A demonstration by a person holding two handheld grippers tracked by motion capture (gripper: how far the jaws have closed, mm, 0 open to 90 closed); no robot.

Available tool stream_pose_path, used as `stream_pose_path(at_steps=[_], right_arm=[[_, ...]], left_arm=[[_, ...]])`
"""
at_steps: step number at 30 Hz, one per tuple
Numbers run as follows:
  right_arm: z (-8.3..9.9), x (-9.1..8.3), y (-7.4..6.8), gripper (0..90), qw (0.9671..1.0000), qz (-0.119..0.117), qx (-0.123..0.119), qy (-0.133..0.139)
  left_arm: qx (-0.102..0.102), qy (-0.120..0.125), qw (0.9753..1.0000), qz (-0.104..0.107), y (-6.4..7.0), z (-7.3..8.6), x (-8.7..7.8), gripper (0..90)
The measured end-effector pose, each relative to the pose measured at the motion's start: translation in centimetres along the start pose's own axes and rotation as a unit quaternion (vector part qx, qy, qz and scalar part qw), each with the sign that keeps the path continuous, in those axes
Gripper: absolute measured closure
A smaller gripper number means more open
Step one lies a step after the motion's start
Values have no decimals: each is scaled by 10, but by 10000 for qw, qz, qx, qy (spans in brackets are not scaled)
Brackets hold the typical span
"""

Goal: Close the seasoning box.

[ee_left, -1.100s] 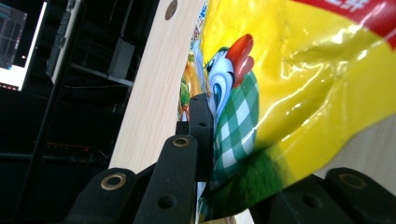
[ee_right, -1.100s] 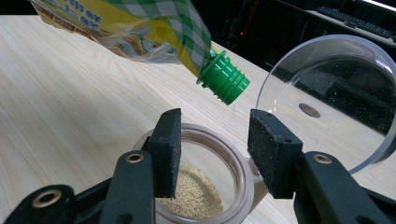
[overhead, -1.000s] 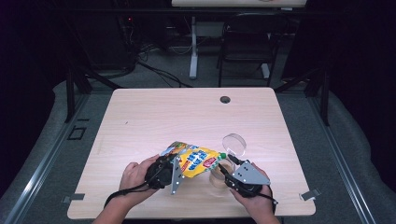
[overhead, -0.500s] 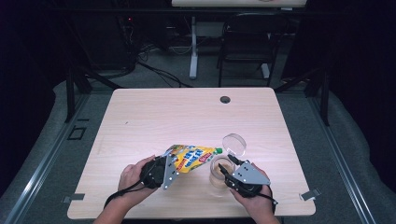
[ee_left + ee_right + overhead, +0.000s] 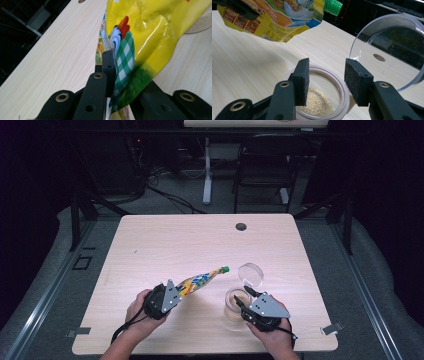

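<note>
Left gripper [image 5: 172,294]: we see its fingers [image 5: 108,67] clamped on the pouch's lower edge.
Pouch [image 5: 199,281]: yellow, green-capped, held off the worktop [image 5: 190,245], slanting up toward the right.
Jar [image 5: 235,305]: near right, holding pale grains; clear hinged lid [image 5: 251,274] stands open beyond it.
Right gripper [image 5: 244,306]: we see its fingers [image 5: 302,77] parted, straddling the jar's rim.

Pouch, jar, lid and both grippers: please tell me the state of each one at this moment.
Pouch: lifted off the table, tilted, green cap on.
Jar: open, upright, granules low in the bottom.
Lid: hinged back, standing open beside the jar's mouth.
Left gripper: shut on the pouch's lower end.
Right gripper: open, jaws above the jar's rim, one each side.
</note>
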State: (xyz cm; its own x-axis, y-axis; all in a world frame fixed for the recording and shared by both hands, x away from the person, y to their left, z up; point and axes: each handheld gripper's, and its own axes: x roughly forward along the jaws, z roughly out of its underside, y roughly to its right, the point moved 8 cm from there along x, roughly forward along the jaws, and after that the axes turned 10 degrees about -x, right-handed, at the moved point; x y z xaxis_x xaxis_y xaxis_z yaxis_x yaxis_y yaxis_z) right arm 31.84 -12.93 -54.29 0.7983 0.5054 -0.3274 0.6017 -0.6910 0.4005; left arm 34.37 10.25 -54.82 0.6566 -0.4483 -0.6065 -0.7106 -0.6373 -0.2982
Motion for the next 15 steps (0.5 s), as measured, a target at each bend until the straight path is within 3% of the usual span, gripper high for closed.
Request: stream_pose_path(at_steps=[7, 15], right_arm=[[0, -1, 1, 551, 10000, 24, 15, -8], [1, -1, 2, 551, 10000, 38, 36, -20]], left_arm=[[-363, 5, 9992, 141, -2, 11, 11, 888], [-601, 47, 9977, 313, -2, 13, 18, 891]])
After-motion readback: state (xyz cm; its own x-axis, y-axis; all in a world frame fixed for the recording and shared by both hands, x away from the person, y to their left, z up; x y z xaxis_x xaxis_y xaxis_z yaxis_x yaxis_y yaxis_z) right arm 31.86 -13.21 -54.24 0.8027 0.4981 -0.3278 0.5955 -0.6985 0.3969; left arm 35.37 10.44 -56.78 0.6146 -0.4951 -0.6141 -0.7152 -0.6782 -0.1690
